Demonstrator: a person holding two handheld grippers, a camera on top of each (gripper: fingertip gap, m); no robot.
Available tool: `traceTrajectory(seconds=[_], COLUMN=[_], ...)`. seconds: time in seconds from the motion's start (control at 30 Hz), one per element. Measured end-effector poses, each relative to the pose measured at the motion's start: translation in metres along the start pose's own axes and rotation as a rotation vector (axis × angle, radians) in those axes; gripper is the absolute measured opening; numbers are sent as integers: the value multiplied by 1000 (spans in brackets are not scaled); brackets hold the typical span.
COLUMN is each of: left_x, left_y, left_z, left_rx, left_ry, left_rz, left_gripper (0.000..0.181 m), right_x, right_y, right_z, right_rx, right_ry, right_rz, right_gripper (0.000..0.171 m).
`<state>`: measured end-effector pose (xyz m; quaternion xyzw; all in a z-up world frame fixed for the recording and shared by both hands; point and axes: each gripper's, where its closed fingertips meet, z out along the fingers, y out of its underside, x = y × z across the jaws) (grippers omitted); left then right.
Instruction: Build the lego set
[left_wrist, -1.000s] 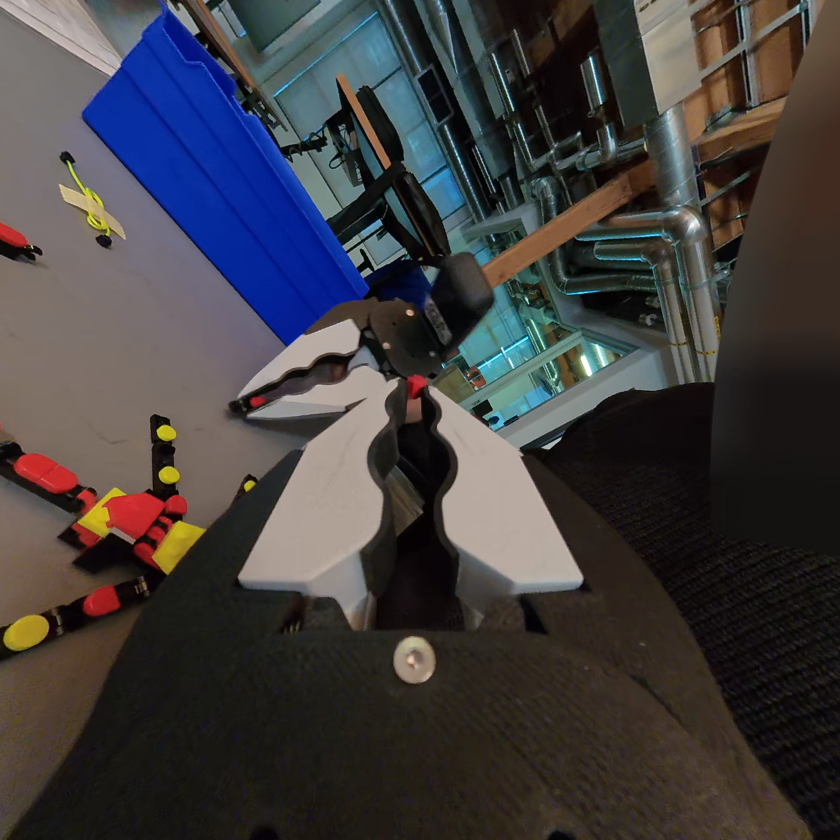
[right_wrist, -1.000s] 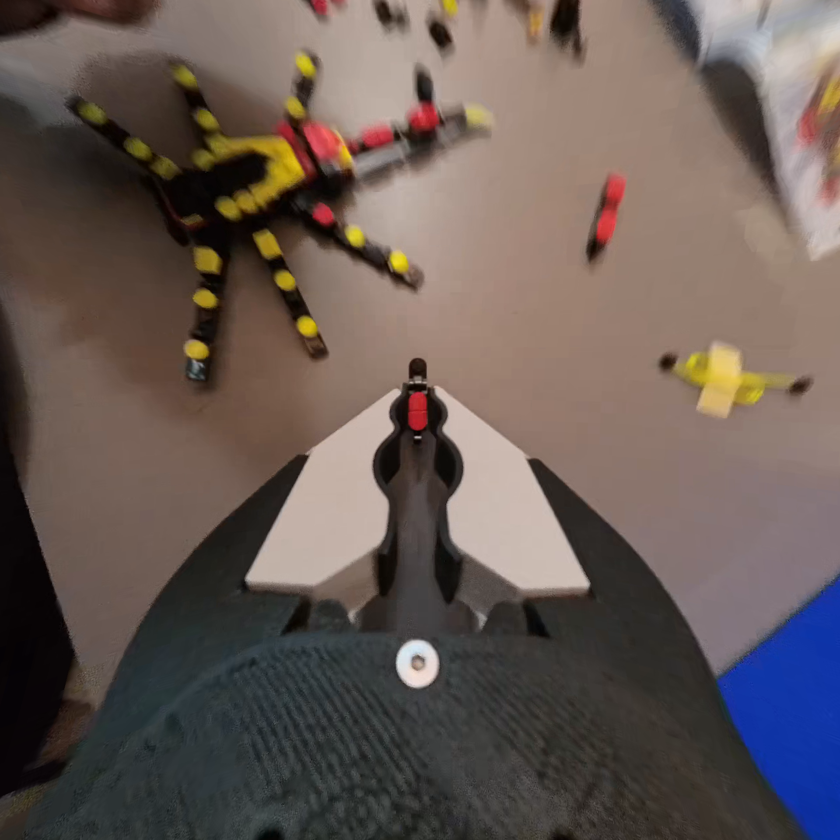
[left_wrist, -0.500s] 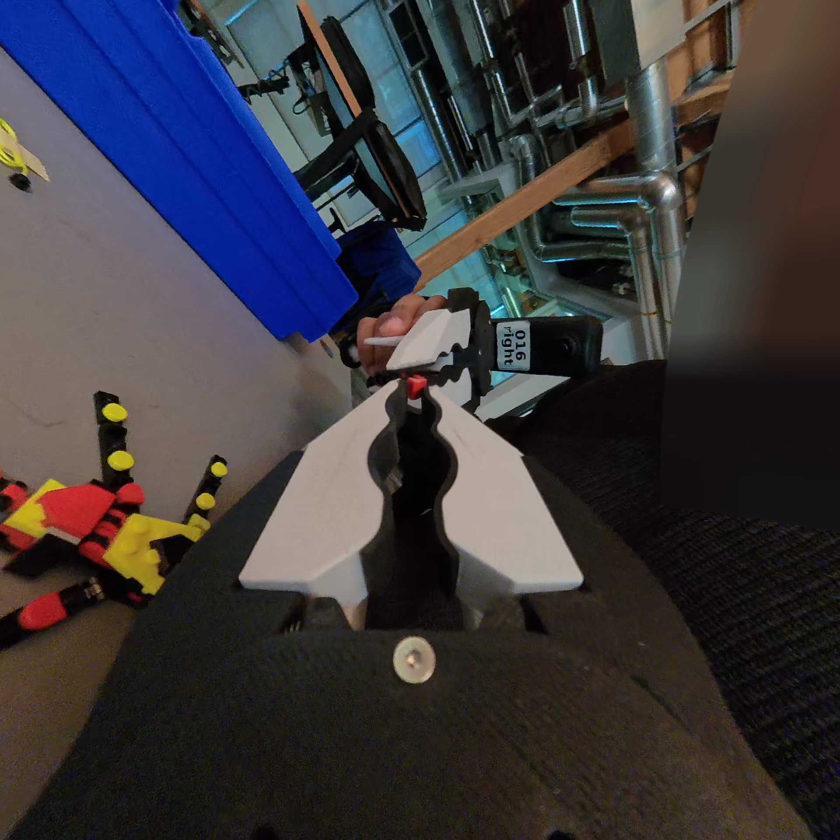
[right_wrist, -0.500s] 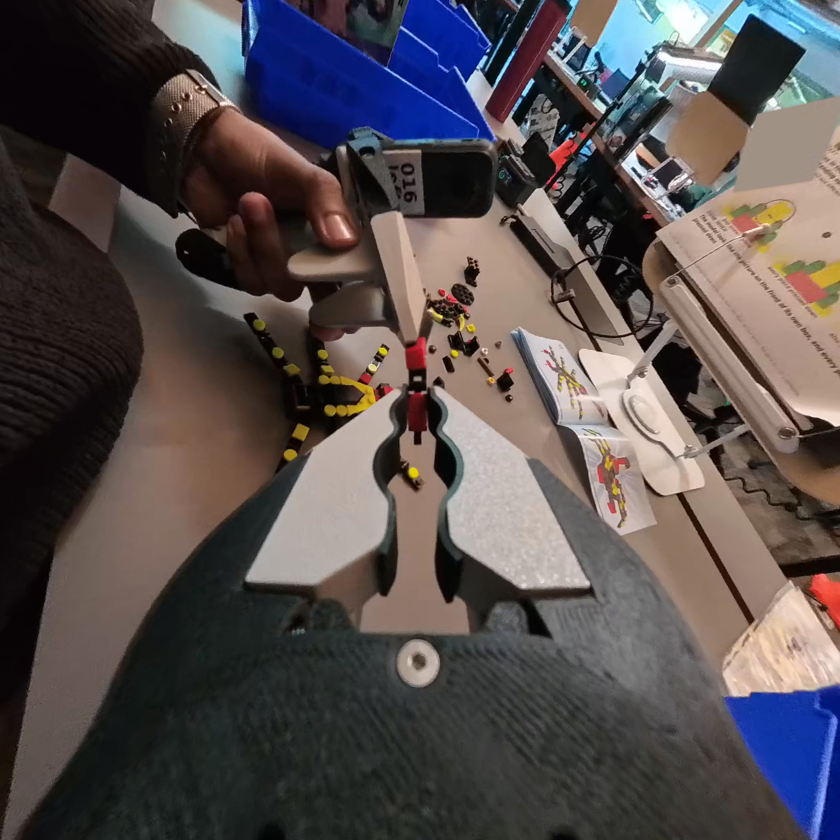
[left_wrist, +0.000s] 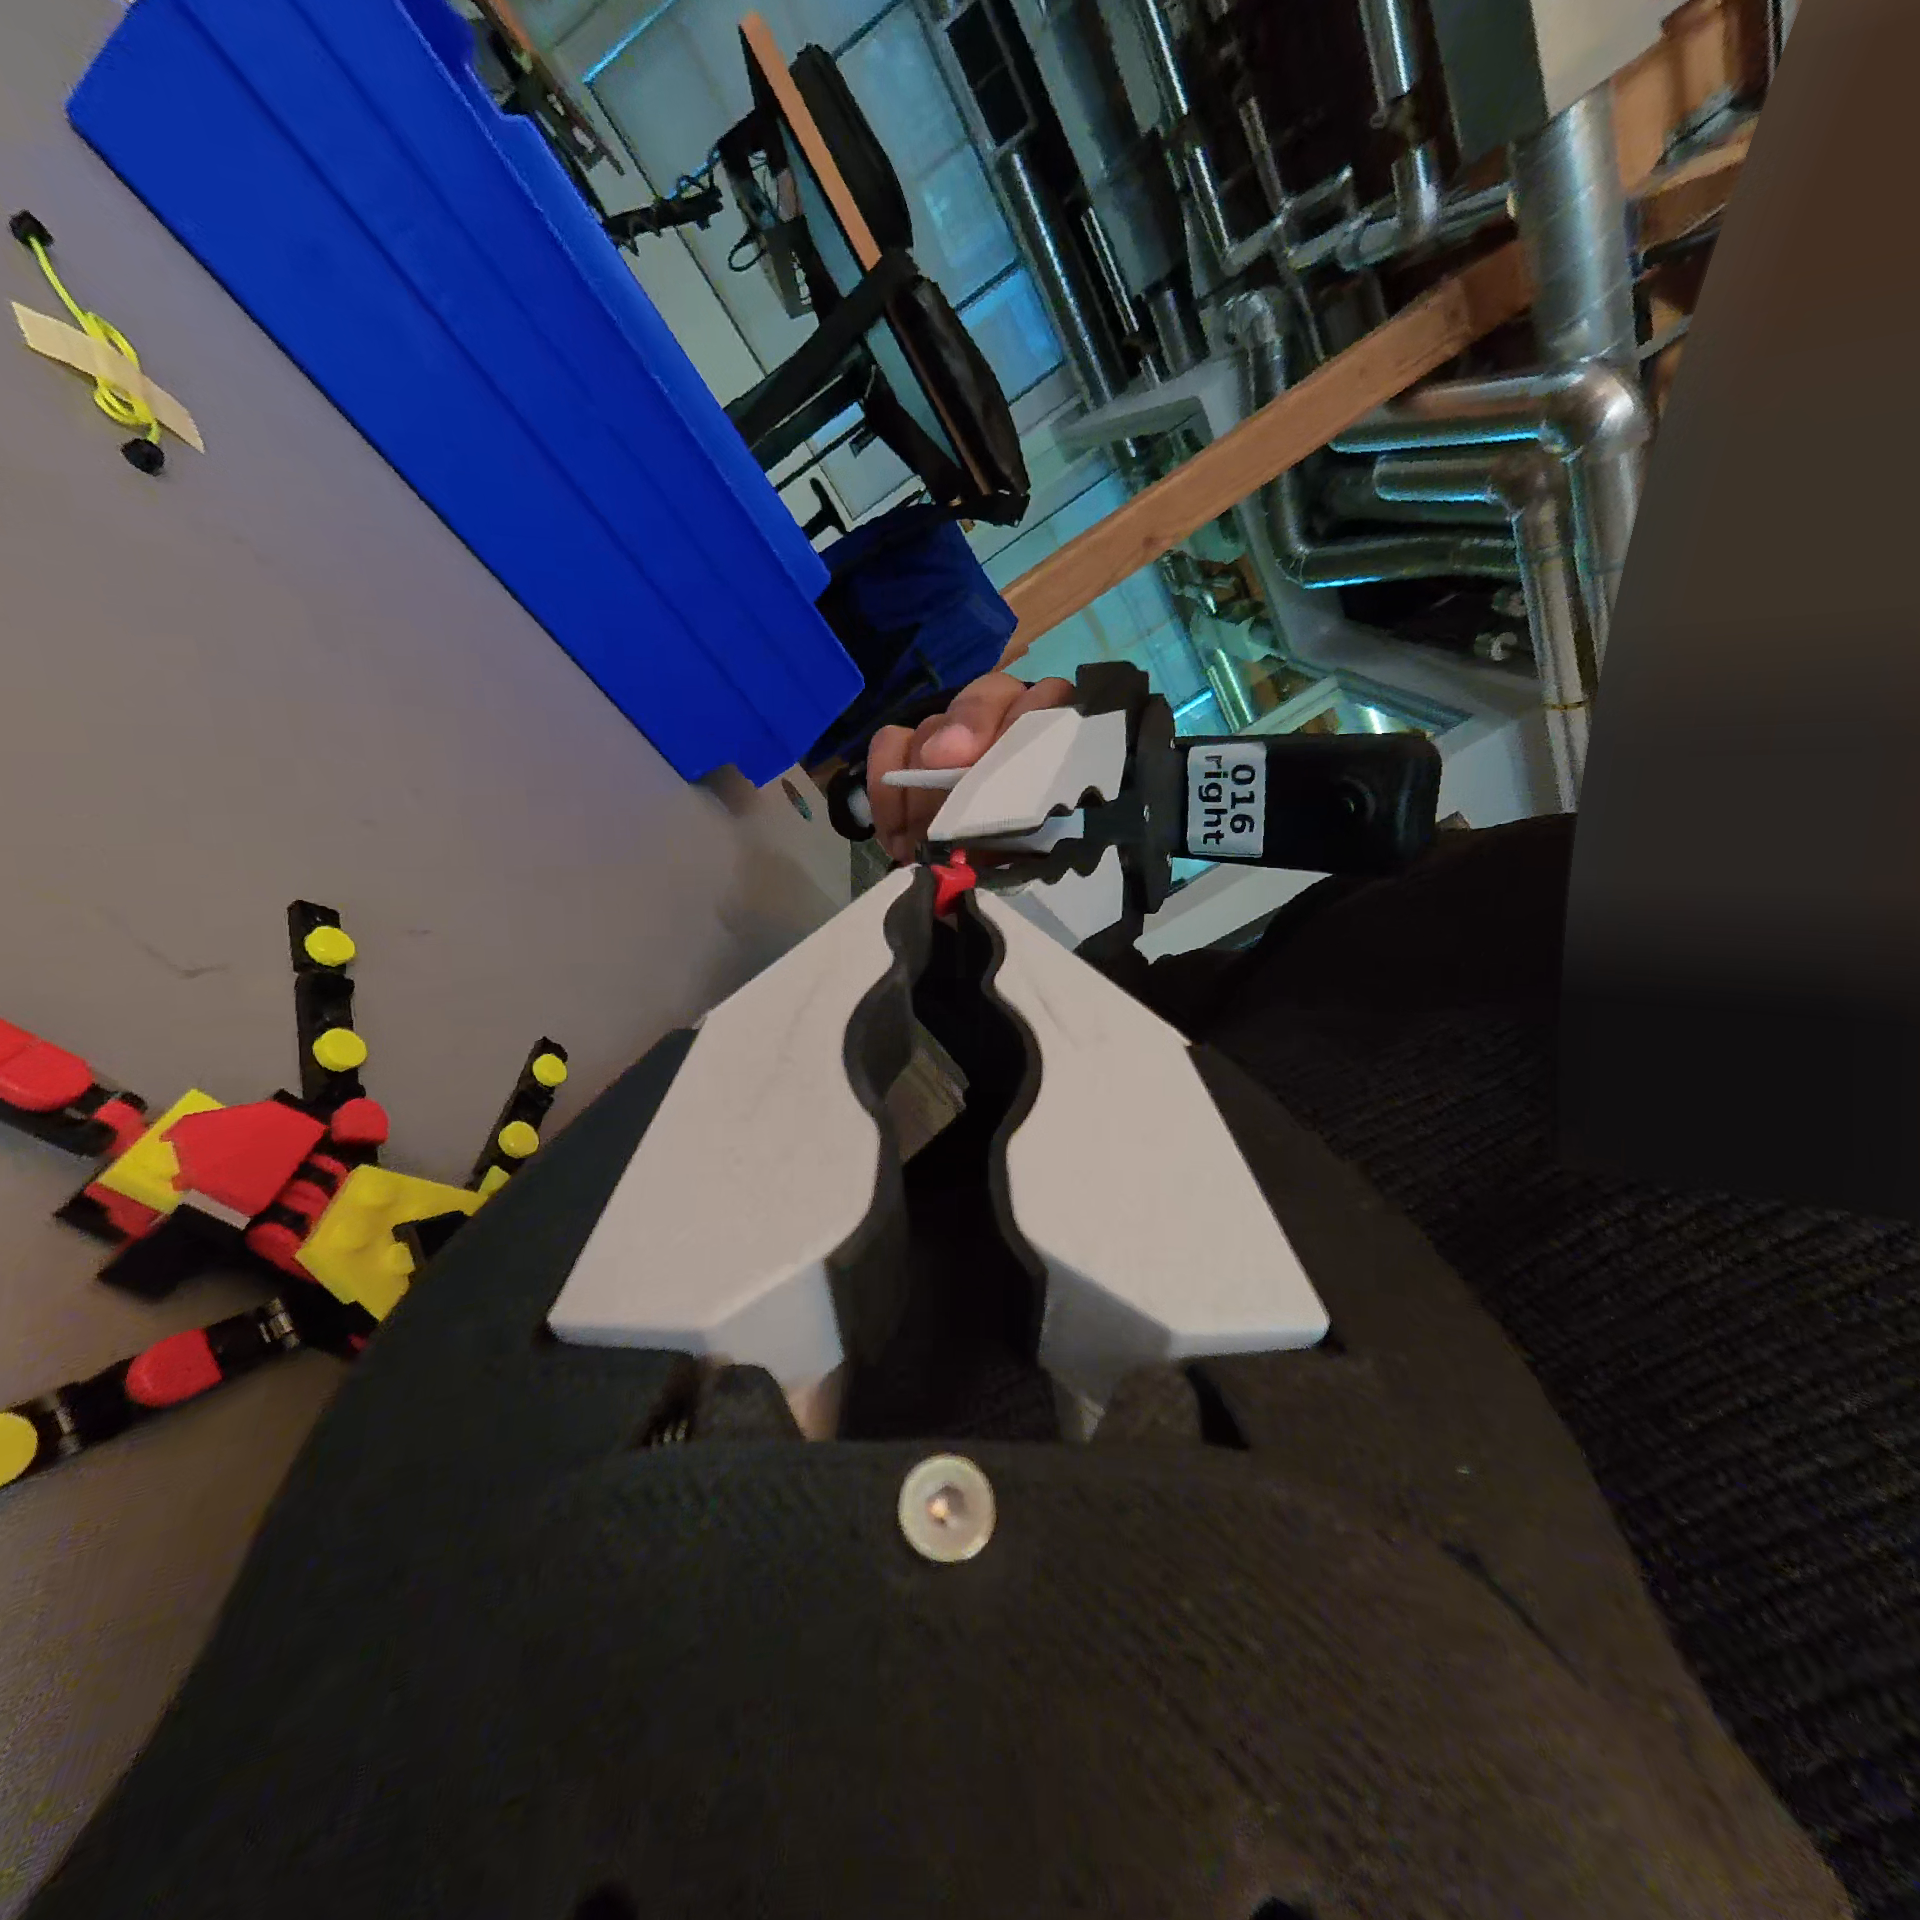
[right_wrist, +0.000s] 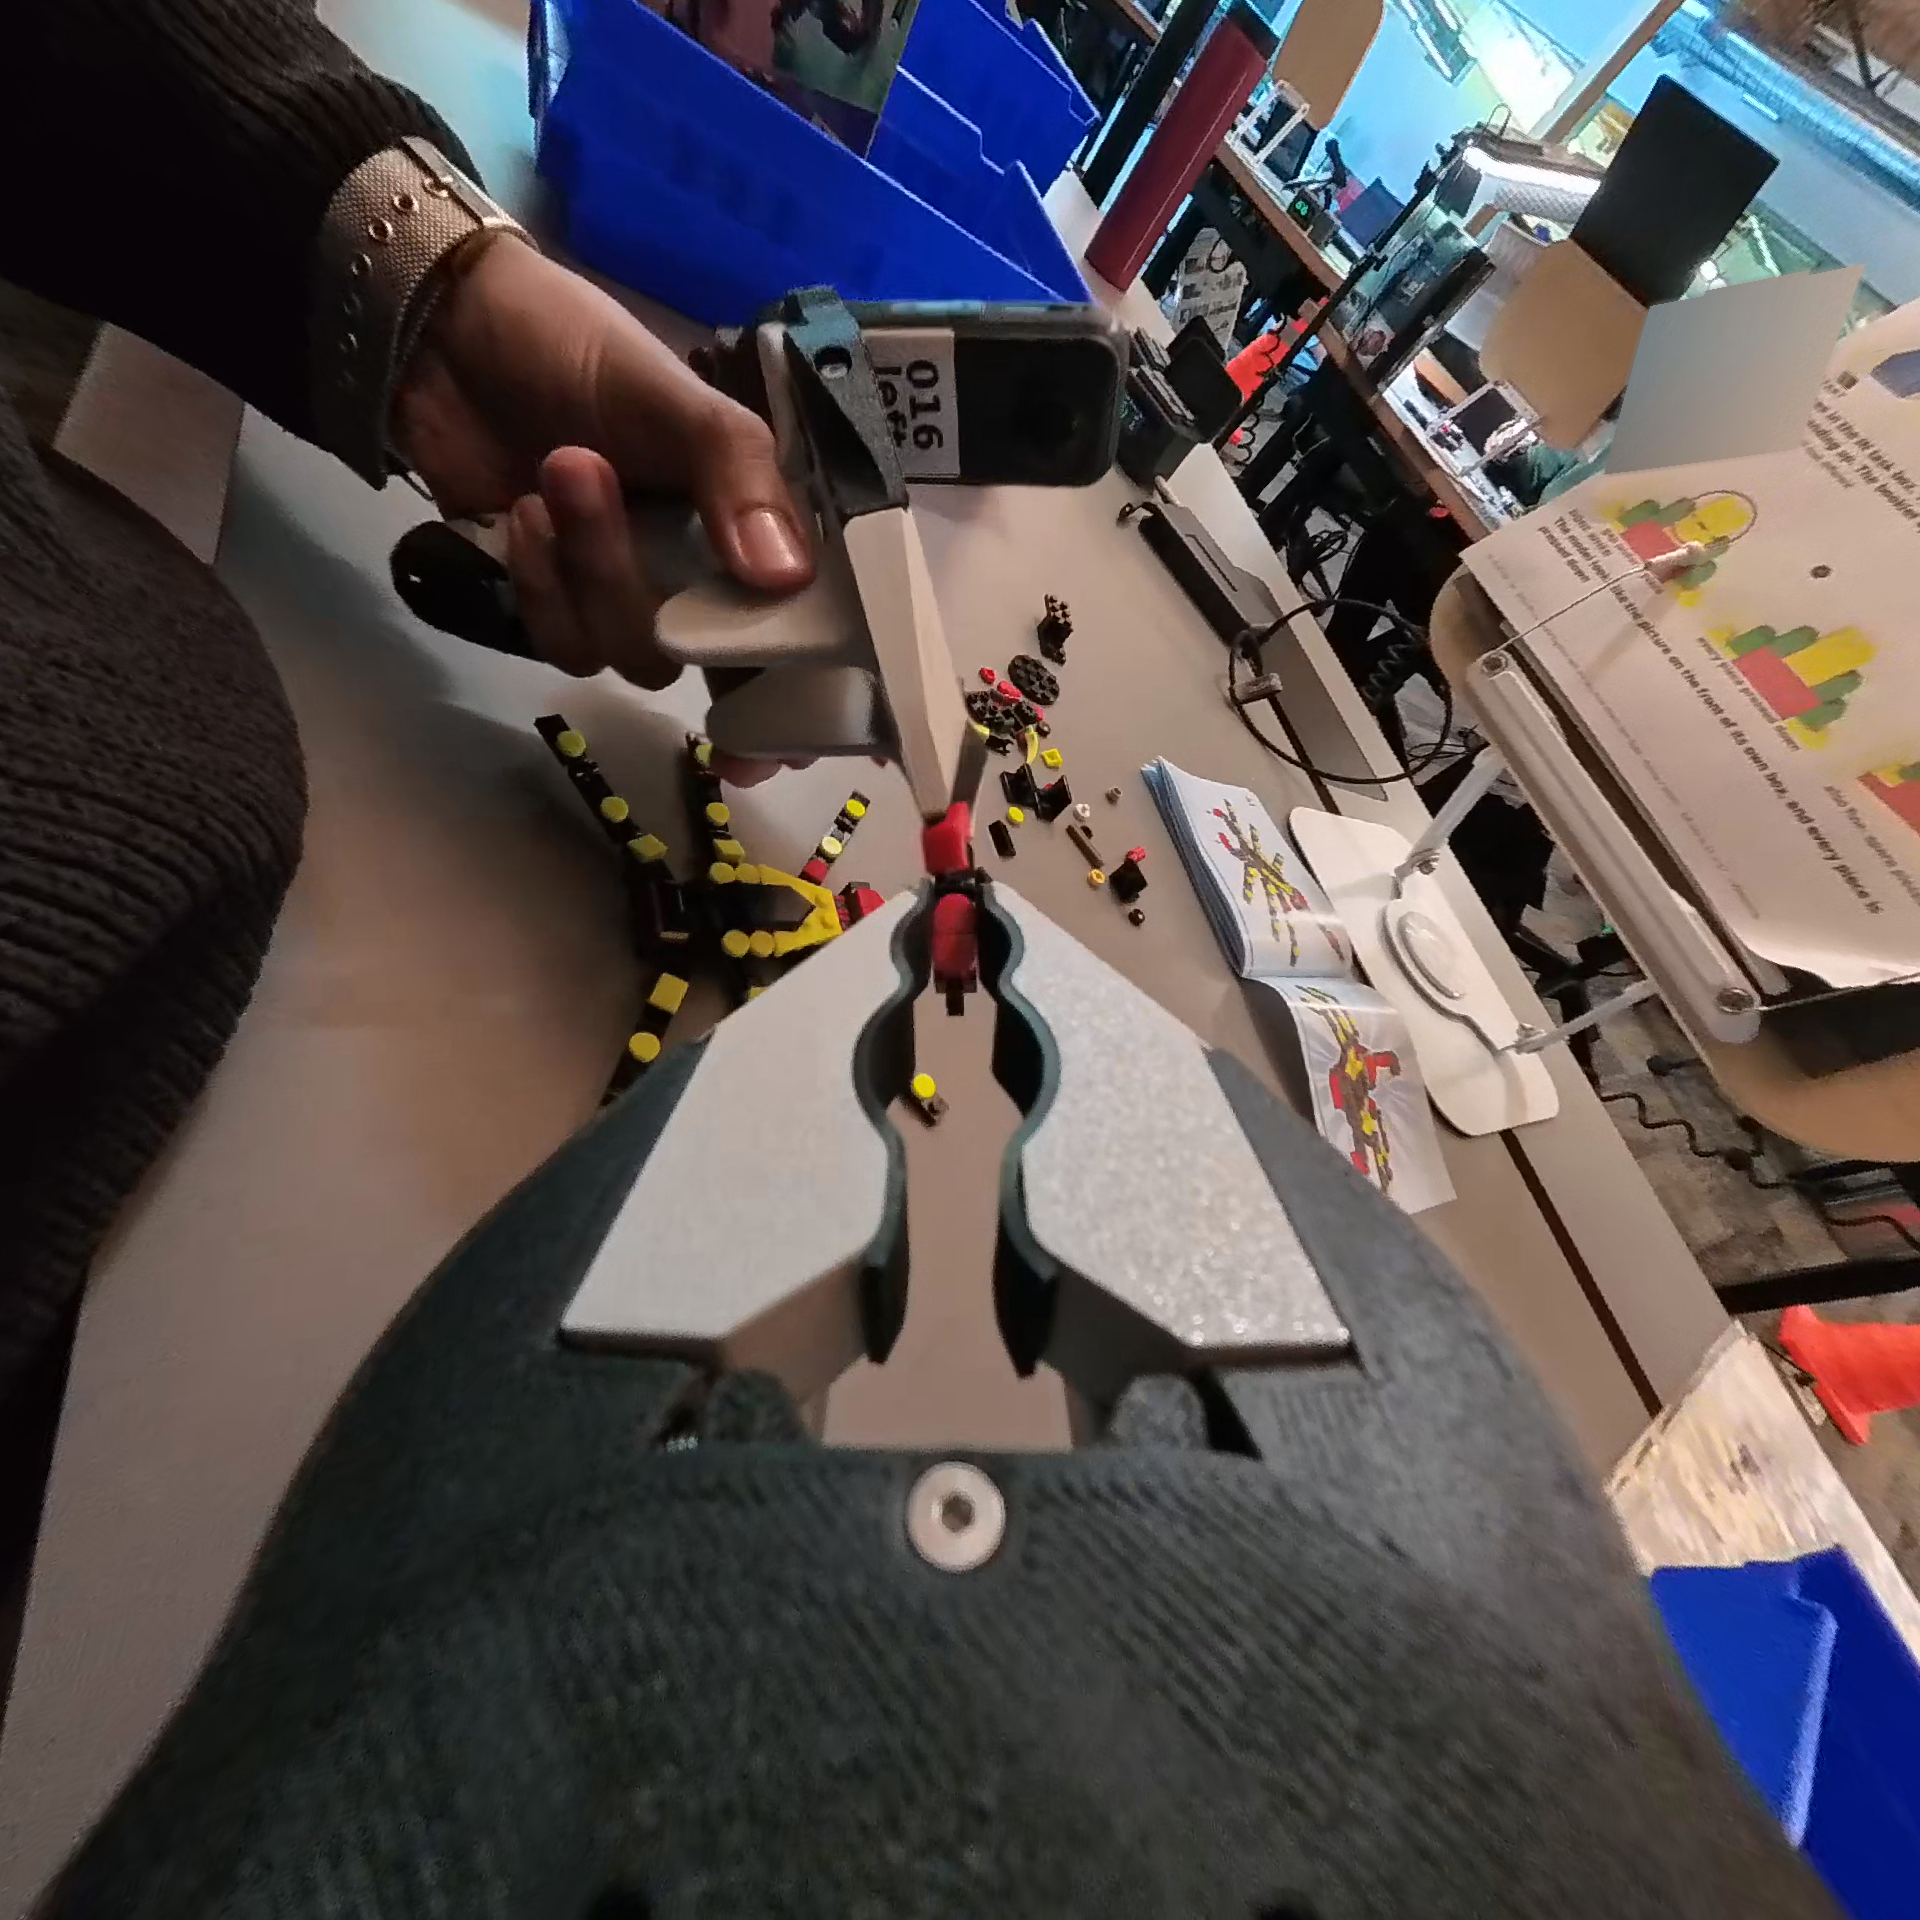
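Observation:
Both grippers are held above the table, tip to tip. In the right wrist view my right gripper (right_wrist: 951, 906) is shut on a small red-and-black leg piece (right_wrist: 954, 940). My left gripper (right_wrist: 943, 802) comes down from above, shut on a small red piece (right_wrist: 948, 844) that touches the leg piece's end. In the left wrist view my left gripper (left_wrist: 940, 896) pinches the red piece (left_wrist: 948, 883), and the right gripper (left_wrist: 971, 847) meets it from the right. The black, yellow and red spider model (right_wrist: 748, 906) lies on the table below; it also shows in the left wrist view (left_wrist: 260, 1174).
Loose small pieces (right_wrist: 1023, 717) lie beyond the spider, with one yellow-topped piece (right_wrist: 925, 1096) nearer. An open instruction booklet (right_wrist: 1283, 935) and a page on a stand (right_wrist: 1714, 707) are at the right. Blue bins (right_wrist: 790, 177) (left_wrist: 468, 364) edge the table. A taped yellow string piece (left_wrist: 104, 358) lies apart.
My right gripper swung up from pointing down at the table to face the left gripper. The two held pieces have come together and now touch.

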<state>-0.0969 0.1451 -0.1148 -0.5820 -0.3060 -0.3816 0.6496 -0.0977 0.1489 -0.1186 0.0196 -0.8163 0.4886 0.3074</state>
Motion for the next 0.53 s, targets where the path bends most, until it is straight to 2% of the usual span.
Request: traceTrajectory(seconds=[0.4,0.53], left_x=[2,9], left_y=[-3,-6], left_z=[0,0], left_rx=[42,71], left_ry=[67,156], left_rz=[-122,-229], left_gripper=[1,1], right_x=[1,3], right_y=[-6,-15], right_z=[-3,-6], right_rx=[49,116], right_ry=[15,10], right_rz=[-9,41], right_gripper=[5,5])
